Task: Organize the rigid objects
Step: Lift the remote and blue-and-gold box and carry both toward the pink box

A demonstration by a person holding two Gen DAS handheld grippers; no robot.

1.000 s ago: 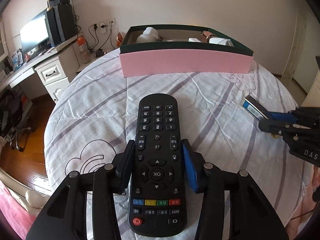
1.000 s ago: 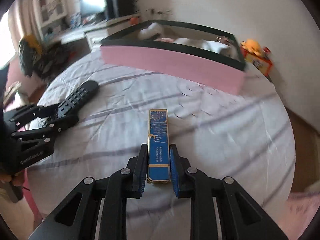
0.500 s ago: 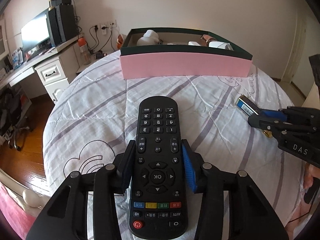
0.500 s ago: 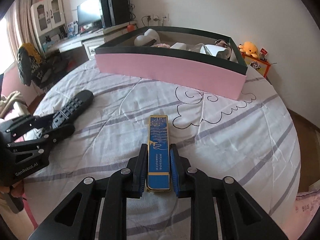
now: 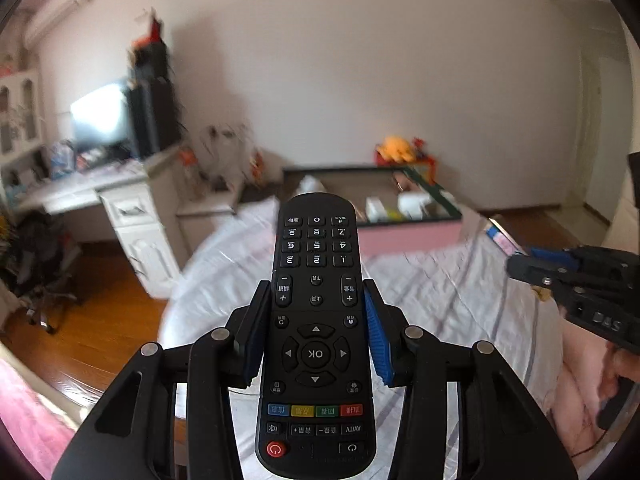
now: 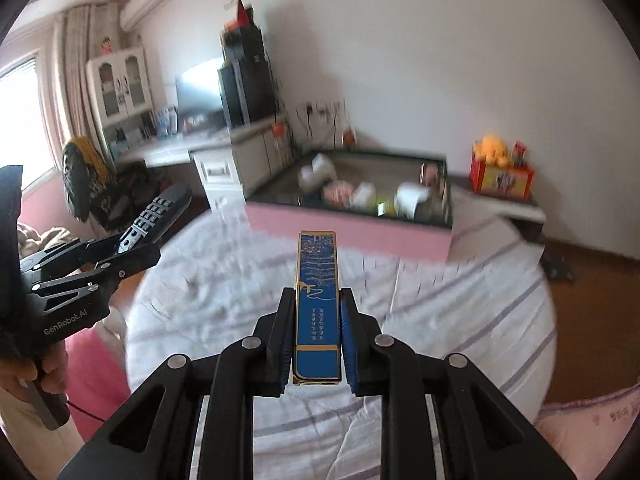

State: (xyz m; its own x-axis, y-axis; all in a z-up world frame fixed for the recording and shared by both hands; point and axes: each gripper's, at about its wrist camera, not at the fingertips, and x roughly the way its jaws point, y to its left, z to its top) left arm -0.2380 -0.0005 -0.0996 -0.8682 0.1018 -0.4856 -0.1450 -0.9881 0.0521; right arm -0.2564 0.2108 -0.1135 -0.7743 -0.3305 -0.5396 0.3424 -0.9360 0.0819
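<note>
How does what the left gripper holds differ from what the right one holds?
The black remote control is wide, rounded and covered in buttons; the blue box is narrow, flat-faced, gold-edged and printed. The remote spreads its jaws wider than the box does. Both are clamped lengthwise, lifted off the bed, pointing toward the pink box.

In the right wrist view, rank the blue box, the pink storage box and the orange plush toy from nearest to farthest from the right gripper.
1. Blue box: clamped in the right gripper.
2. Pink storage box: straight ahead on the bed.
3. Orange plush toy: beyond it, to the right by the wall.
</note>
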